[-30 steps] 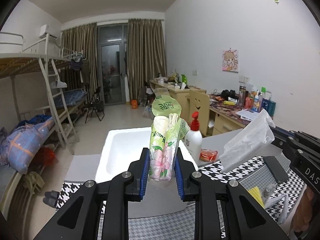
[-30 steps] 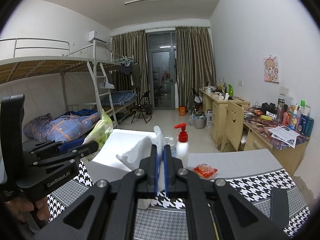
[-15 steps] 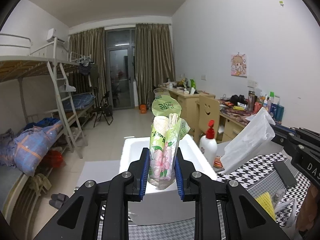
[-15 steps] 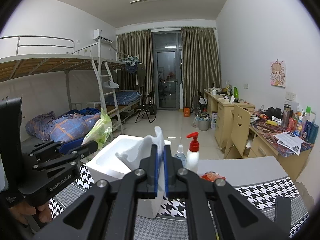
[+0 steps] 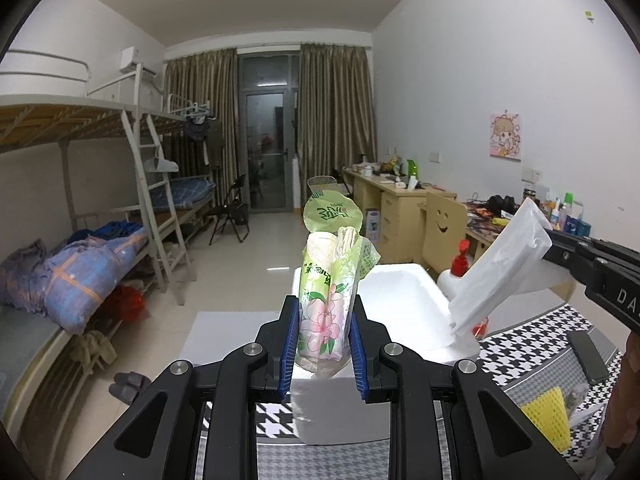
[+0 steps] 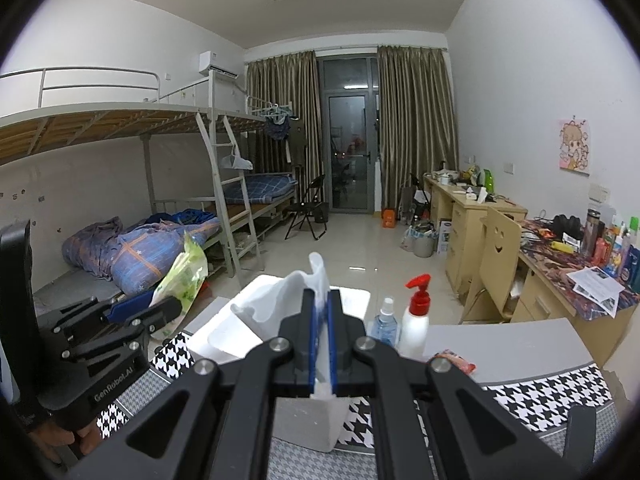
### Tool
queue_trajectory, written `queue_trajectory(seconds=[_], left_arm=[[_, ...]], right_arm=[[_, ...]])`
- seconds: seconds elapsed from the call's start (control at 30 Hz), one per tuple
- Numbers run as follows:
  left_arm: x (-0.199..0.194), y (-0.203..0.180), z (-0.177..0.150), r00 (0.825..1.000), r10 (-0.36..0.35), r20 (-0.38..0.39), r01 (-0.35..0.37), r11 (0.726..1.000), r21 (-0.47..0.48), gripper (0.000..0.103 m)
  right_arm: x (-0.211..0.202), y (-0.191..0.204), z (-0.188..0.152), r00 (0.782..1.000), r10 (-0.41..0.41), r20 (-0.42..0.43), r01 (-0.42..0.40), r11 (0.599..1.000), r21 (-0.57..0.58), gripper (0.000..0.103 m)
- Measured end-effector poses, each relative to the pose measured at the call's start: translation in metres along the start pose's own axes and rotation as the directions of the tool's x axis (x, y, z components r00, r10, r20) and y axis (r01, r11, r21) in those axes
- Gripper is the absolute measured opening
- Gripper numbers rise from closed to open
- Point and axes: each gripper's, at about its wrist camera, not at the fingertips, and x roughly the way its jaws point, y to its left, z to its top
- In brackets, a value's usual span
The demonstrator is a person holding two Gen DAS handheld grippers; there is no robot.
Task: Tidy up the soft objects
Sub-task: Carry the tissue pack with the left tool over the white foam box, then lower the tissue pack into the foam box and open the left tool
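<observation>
Left gripper (image 5: 323, 344) pinches my green tissue pack (image 5: 329, 300) upright above the near rim of the white foam box (image 5: 404, 300); right gripper (image 6: 323, 344) clamps the white plastic bag (image 6: 288, 300) over it. Nothing has been dropped in yet; both placements remain.

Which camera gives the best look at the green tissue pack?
The left wrist view: the green tissue pack stands centred between the left gripper pads, its print readable. The right wrist view shows it edge-on, far left.
</observation>
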Motion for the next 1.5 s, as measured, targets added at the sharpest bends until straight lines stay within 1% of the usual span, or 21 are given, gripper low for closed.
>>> queue_trajectory(seconds=[0.07,0.2,0.37,0.63,0.9,1.03,1.27,1.33,1.37,1.4,1.47,1.5], left_arm=[[-0.001,0.004,-0.001,1.000,0.011,-0.001,-0.011,1.000,-0.005,0.025],[-0.003,0.011,-0.002,1.000,0.030,0.003,-0.030,0.999,-0.014,0.025],[-0.004,0.012,-0.005,0.999,0.042,-0.002,-0.042,0.999,-0.015,0.025],[-0.004,0.020,-0.007,0.998,0.058,-0.003,-0.058,0.998,-0.025,0.025],[-0.002,0.019,-0.007,0.998,0.062,-0.013,-0.062,0.998,-0.027,0.025],[-0.001,0.021,-0.008,0.998,0.061,-0.017,-0.062,0.998,-0.028,0.025],[-0.001,0.025,-0.007,0.998,0.059,-0.020,-0.060,0.998,-0.028,0.025],[-0.001,0.026,-0.007,0.998,0.058,-0.019,-0.058,0.998,-0.027,0.025],[-0.002,0.026,-0.008,0.998,0.057,-0.020,-0.058,0.998,-0.028,0.025],[-0.002,0.027,-0.007,0.998,0.057,-0.020,-0.057,0.998,-0.027,0.025],[-0.001,0.028,-0.007,0.998,0.053,-0.021,-0.054,0.998,-0.027,0.025],[-0.001,0.028,-0.007,0.998,0.052,-0.023,-0.053,0.998,-0.026,0.026]], right_arm=[[0.004,0.003,0.001,1.000,-0.001,-0.003,0.001,1.000,-0.006,0.007],[0.016,0.006,0.005,0.999,0.023,-0.034,-0.022,1.000,0.003,0.007],[0.029,0.005,0.011,0.998,0.038,-0.058,-0.037,0.999,0.018,0.007],[0.049,0.012,0.005,0.992,0.046,-0.117,-0.045,0.999,0.013,0.007],[0.066,0.020,0.007,0.983,0.038,-0.179,-0.041,0.999,-0.012,0.008],[0.075,0.019,0.003,0.976,0.027,-0.214,-0.029,1.000,-0.006,0.008],[0.093,0.019,-0.001,0.961,0.034,-0.276,-0.034,0.999,0.005,0.008],[0.097,0.019,-0.003,0.953,0.042,-0.299,-0.039,0.999,0.014,0.015],[0.099,0.019,-0.004,0.949,0.046,-0.312,-0.041,0.999,0.020,0.030],[0.100,0.019,-0.004,0.946,0.043,-0.322,-0.038,0.999,0.024,0.049],[0.099,0.018,-0.006,0.943,0.044,-0.329,-0.036,0.999,0.030,0.064],[0.099,0.018,-0.006,0.943,0.038,-0.332,-0.032,0.999,0.024,0.065]])
